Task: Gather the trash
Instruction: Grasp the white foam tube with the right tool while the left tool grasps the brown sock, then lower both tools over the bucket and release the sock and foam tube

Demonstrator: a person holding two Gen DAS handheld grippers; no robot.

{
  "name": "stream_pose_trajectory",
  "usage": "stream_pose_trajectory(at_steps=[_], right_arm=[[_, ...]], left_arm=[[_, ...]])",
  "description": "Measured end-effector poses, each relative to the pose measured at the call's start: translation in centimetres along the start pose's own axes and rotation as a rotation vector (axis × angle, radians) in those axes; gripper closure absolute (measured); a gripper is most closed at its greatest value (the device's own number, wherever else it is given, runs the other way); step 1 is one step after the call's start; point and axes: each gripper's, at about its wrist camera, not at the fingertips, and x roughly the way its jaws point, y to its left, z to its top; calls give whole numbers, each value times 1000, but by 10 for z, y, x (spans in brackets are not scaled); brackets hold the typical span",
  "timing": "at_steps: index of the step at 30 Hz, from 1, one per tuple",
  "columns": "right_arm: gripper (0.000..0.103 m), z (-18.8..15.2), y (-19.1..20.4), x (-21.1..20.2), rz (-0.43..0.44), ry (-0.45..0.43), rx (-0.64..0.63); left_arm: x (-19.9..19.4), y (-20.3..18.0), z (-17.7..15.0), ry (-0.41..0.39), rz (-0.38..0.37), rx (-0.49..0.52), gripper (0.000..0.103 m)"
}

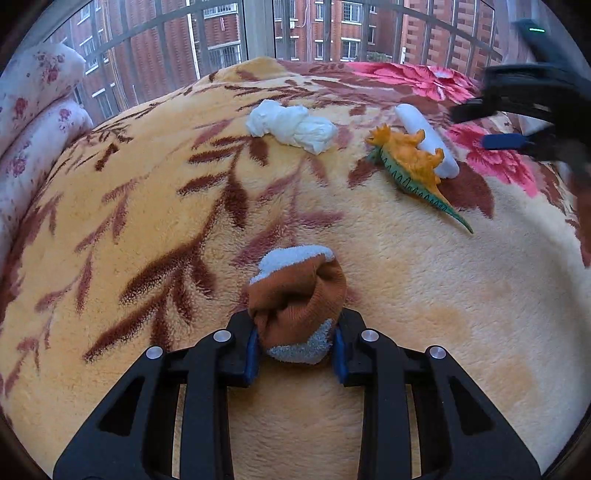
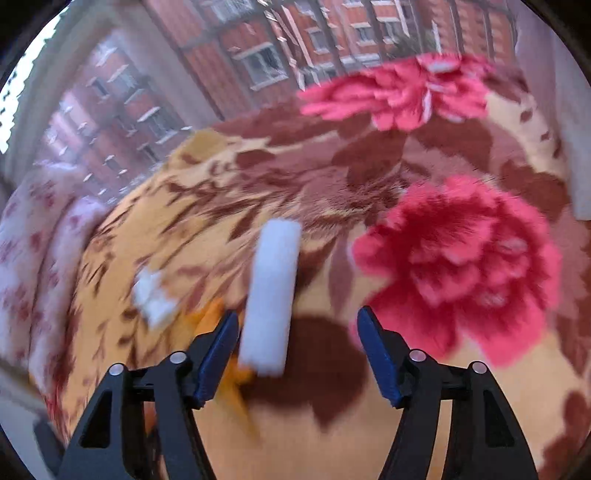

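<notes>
My left gripper is shut on a rolled brown and light-blue sock that rests on the fleece blanket. Farther back lie a crumpled white tissue, an orange and green toy dinosaur and a white foam stick behind it. In the right wrist view, which is blurred, my right gripper stands open above the blanket. The white foam stick lies between its fingers, close to the left one, with no pad pressing on it. The right gripper also shows blurred at the right edge of the left wrist view.
A yellow fleece blanket with brown leaves and pink flowers covers the bed. Floral pillows are stacked at the left. Behind the bed is a barred window facing brick buildings.
</notes>
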Motion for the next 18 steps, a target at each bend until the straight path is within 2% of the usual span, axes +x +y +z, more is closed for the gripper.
stream_pose_trajectory(at_steps=[5,7,8,11,15,18], right_arm=[[47,19,21,42,-27,74,-6],[53,20,36,57,-126,98,-65],[63,18,44,62,-188,92,-106],[81,11,51,58,-243,67,-165],[82,1,39,29,-192,35,-167],[82,-7,22,-1,-110,-10,-135]], left_arm=[[1,-1,0,-2,3,-3,74],[1,-1,0,-3,7,-1,74],[2,-1,0,-3,5,-2,74],[1,0,0,-4,1,-5,74],[1,1,0,-8,-6,-13,74],[-1,1,-1,-17,0,-12,74]])
